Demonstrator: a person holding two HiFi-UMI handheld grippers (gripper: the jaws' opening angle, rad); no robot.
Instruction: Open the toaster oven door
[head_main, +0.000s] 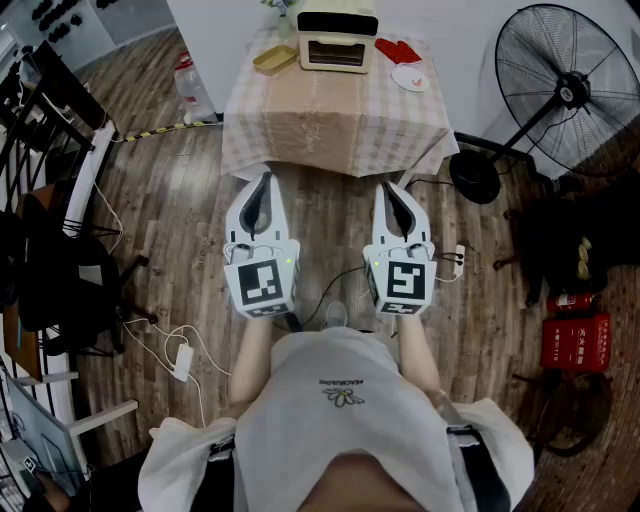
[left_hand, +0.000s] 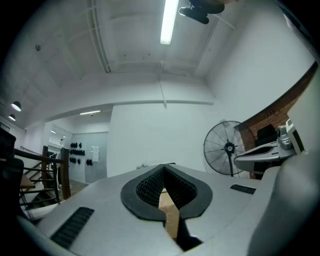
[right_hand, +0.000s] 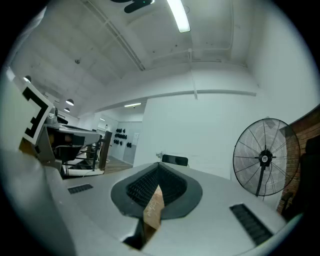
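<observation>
Two white hand-held grippers, left gripper (head_main: 264, 185) and right gripper (head_main: 393, 192), side by side ahead of the person's torso, over the wood-plank floor (head_main: 170, 200), roughly level, aimed at the table. Jaws of both pressed together at the tips, nothing gripped; same reading in each gripper view.

Step in hand, as judged: approach, not yet near. No contact with anything. Square table with beige checked cloth (head_main: 300, 130) just beyond the jaw tips in the head view. Cream box-shaped toaster oven with glass-fronted door (head_main: 338, 42) at the far edge of that table, against the white wall, well apart from both grippers. Door apparently shut, flush with the front.

Orientation of oven: front and door facing the person; long axis left-to-right across the head view, parallel to the table's far edge. Handle too small to make out; presumably along the door's upper edge, hinge at the bottom.

Next move, judged: walk up to the table, spread one pair of jaws, close them on the handle, pull toward the person and downward in an arc. Possibly steady the oven body with the other gripper against sliding.

Beside the oven: yellow shallow dish (head_main: 275, 58) to its left, red mitt (head_main: 398, 48) and white round plate (head_main: 408, 78) to its right.
</observation>
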